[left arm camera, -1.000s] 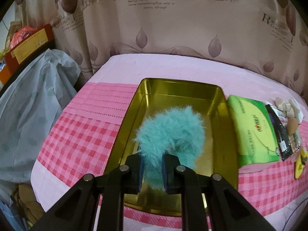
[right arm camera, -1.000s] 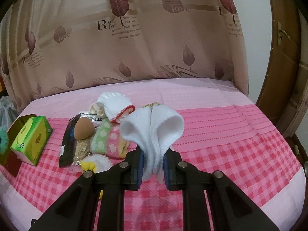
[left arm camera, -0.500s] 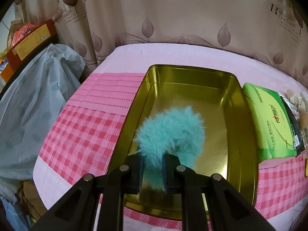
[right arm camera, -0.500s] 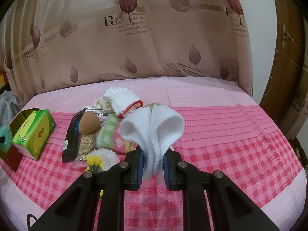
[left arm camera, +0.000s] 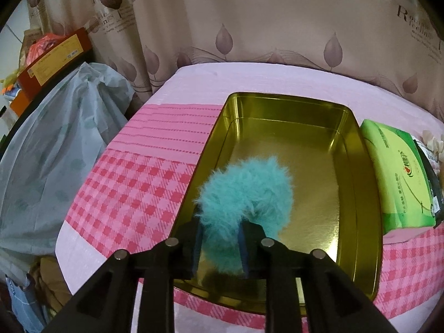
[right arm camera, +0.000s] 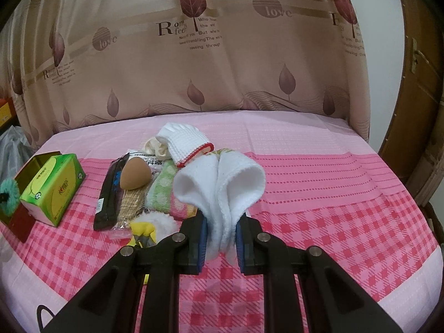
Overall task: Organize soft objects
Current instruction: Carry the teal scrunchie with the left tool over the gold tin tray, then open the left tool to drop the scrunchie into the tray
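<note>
Now left tongs (left arm camera: pixel 219 245) spreading around teal scrunchie (left arm camera: pixel 245 191), right tongs (right arm camera: pixel 220 245) pinching white cloth (right arm camera: pixel 222 186).

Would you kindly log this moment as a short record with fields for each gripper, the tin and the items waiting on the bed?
left gripper: over the near end of the tin, jaws have just been opening, teal fluffy scrunchie between them
right gripper: shut on folded white cloth, above the bed
gold tin: open, holds only the scrunchie end
green tissue pack: beside the tin's right wall
pile on bed: white knit glove, brown makeup sponge, black packet
bedsheet: pink checked
</note>
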The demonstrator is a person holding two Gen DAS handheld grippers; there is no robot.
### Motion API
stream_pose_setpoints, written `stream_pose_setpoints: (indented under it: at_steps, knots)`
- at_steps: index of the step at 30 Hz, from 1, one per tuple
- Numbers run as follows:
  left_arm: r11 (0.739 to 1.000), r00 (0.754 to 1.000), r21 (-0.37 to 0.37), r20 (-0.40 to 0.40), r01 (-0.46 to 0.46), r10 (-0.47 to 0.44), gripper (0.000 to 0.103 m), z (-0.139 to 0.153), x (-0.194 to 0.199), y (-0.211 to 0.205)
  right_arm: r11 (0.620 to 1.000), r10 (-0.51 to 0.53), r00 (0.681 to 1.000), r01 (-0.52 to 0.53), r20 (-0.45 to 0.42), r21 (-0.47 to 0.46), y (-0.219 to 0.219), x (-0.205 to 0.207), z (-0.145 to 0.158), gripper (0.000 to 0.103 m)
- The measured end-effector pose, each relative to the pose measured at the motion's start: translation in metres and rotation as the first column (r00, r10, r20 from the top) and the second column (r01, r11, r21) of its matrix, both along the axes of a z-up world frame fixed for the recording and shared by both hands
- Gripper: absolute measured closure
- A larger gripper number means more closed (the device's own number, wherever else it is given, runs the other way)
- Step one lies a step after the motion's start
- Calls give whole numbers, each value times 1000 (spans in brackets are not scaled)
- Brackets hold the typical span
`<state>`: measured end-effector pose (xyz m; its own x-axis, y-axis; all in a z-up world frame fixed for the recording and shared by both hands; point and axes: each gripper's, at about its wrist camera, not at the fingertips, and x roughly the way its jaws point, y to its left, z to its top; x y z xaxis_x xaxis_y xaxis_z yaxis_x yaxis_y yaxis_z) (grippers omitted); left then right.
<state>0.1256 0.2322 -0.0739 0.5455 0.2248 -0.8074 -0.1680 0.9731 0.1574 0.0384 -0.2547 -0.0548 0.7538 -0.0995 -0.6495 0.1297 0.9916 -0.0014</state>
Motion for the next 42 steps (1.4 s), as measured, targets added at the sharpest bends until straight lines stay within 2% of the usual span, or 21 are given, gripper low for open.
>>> stream_pose_setpoints:
  at_steps: [2,8,22,31,42]
  knots:
    - [1000,1000,0,2,-4,4,66,1,-1,1,1000,2,1000,-2,0,-1,1,0,0,87]
    - [1000,1000,-4,18,-1,1,54,5,-3,1,1000,9,1000,-9,-3,-9,2,-1,0,87]
    - [1000,999,6,41,-5,5,54,13,-7,-1,999,36,999,-36,3,-15,13,-3,3,87]
    - [999,998,-19,54,-38,39,54,20,-10,8,998,63,998,-64,10,13,26,-6,11,87]
    - [994,992,-66,77,-90,95,54,31,-26,25,988,156,988,-156,8,9,70,0,25,87]
